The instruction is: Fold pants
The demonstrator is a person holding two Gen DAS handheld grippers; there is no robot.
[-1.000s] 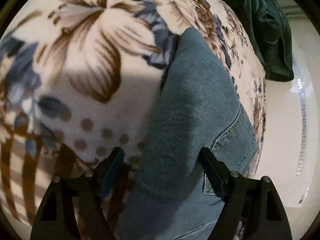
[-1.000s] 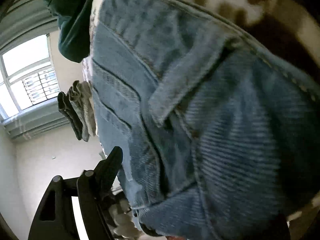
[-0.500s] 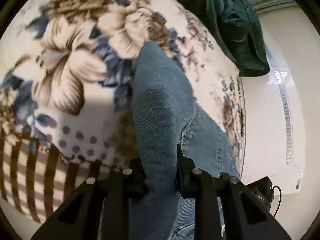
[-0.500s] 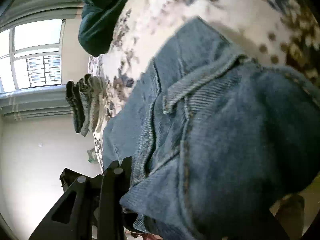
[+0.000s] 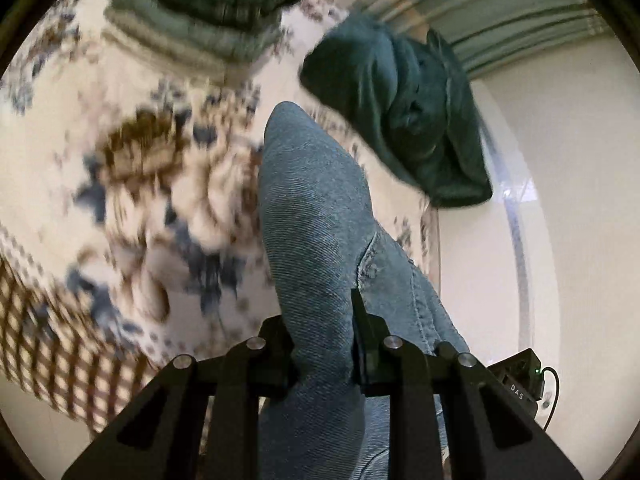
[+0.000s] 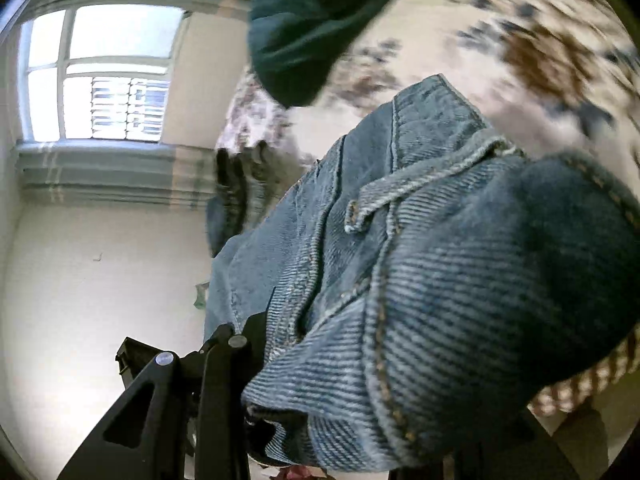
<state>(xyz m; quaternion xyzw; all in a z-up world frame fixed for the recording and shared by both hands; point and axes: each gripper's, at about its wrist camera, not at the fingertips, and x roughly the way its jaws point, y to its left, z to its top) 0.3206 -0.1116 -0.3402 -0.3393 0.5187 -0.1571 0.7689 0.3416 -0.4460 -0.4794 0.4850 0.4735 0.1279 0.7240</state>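
Observation:
The blue denim pants [image 5: 316, 216] hang lifted over a flowered blanket [image 5: 132, 184]. My left gripper [image 5: 322, 332] is shut on a fold of the denim, which rises between its fingers. In the right wrist view the waistband end of the pants [image 6: 460, 280] fills the frame. My right gripper [image 6: 320, 380] is shut on that bunched denim; only its left finger [image 6: 252, 340] shows, the other is hidden under the cloth.
A dark green garment [image 5: 400, 120] lies crumpled at the blanket's far edge and also shows in the right wrist view [image 6: 312, 28]. A stack of folded grey-green clothes [image 5: 200, 20] sits further back. A black box [image 5: 520, 380] is on the pale floor. A window [image 6: 100, 76] is on the wall.
Both grippers closed on the pants and lifted them off the blanket. The views swung up toward the far edge of the blanket, the green garment and the wall.

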